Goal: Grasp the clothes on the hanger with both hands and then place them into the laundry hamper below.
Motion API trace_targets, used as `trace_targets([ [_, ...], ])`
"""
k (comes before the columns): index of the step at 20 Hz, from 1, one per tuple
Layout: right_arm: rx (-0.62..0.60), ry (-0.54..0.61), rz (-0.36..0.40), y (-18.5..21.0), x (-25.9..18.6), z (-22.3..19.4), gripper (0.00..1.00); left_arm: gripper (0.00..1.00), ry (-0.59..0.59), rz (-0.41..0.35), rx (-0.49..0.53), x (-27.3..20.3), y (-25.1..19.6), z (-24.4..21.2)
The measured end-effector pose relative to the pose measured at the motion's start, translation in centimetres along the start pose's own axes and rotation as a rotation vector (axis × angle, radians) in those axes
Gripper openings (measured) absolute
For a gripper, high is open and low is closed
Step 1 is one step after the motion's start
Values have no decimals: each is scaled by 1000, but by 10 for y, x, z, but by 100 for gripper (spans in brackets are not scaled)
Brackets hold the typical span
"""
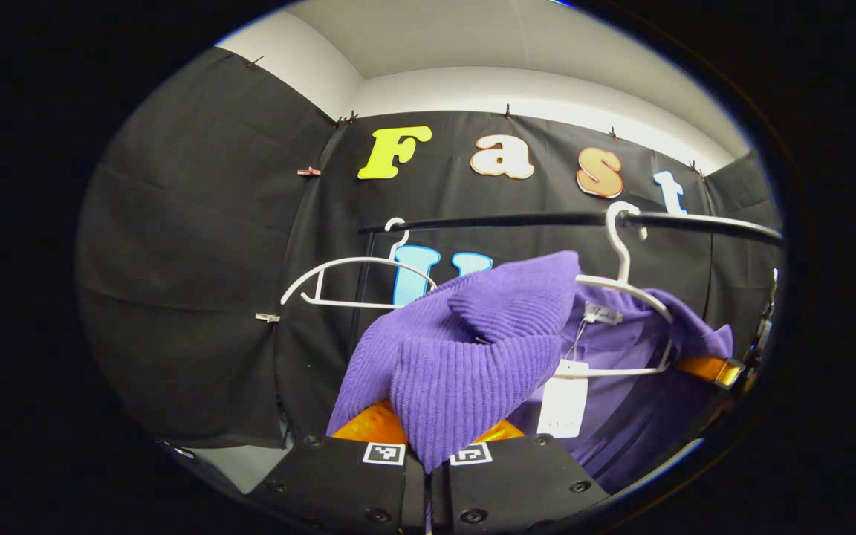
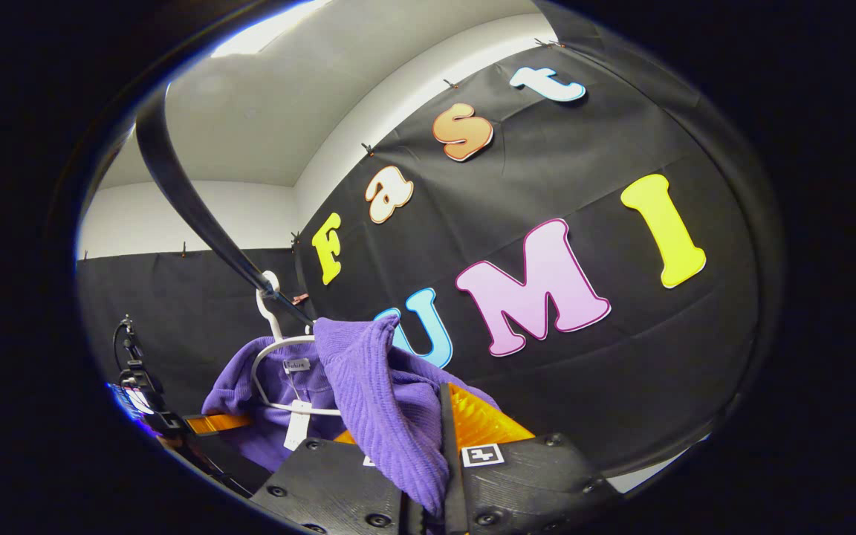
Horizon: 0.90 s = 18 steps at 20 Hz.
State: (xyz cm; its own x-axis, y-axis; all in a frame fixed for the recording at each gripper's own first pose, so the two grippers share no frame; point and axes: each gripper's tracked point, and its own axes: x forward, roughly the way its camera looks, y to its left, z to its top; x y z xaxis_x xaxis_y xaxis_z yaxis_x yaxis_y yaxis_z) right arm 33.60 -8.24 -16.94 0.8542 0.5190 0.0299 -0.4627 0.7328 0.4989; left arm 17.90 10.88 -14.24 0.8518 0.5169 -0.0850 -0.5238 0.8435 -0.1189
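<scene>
A purple ribbed knit garment [image 1: 465, 357] hangs on a white hanger [image 1: 625, 293] from the black rail [image 1: 517, 220]. A white tag [image 1: 563, 407] dangles below its collar. My left gripper [image 1: 428, 446] is shut on one shoulder fold of the knit, lifted clear of the hanger's arm. In the right gripper view the same purple garment [image 2: 383, 401] bunches between the fingers of my right gripper [image 2: 435, 461], shut on its other shoulder. The white hanger [image 2: 272, 349] still sits inside the collar there. The other gripper [image 2: 153, 416] shows at lower left, beyond the garment.
A second white hanger [image 1: 357, 279], bare, hangs on the rail left of the garment. Black cloth walls close in behind and on both sides. The rail [image 2: 190, 200] runs diagonally overhead in the right gripper view.
</scene>
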Motion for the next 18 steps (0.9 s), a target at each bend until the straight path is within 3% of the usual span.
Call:
trace_targets([
  [4,-13,-3,-7,1,3,-2,18,9,89,-41,-106,-14,-6,-11],
  [9,-18,-25,-15,0,6,3,18,8,183,-125,-144,-34,-34,-32],
  [13,-10,-30,-18,0,5,3,18,8,195,-211,-192,-46,-55,-31],
  [18,-19,-45,-35,-1,2,10,18,7,103,-103,-133,-31,-14,-6],
])
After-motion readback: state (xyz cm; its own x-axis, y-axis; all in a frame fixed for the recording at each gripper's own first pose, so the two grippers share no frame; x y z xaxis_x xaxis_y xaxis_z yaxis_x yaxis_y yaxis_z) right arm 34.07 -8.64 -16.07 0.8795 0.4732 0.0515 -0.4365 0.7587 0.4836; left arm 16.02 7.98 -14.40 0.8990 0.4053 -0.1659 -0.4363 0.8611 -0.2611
